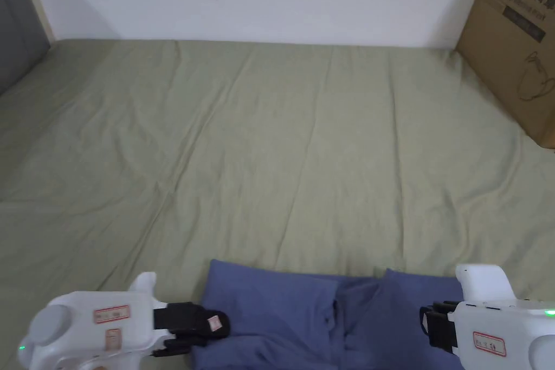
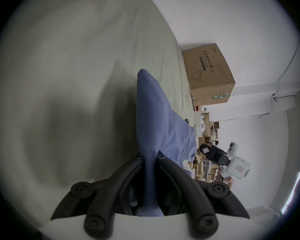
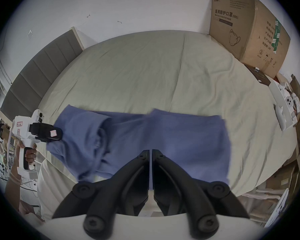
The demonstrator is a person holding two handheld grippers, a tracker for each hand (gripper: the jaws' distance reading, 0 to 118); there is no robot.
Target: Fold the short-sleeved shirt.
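both my grippers held the blue shirt (image 1: 292,311) on the bed (image 1: 271,143): left gripper (image 2: 150,159) clamped on fabric, right gripper (image 3: 150,152) jaws together on its edge.

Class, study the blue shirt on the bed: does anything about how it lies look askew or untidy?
Yes. The blue short-sleeved shirt lies at the near edge of the pale green bed sheet, bunched and wrinkled near the left gripper, which pinches the cloth; its right part lies smoother.

A blue short-sleeved shirt (image 1: 303,311) is lying crumpled across the near edge of the bed, one end bunching upward.
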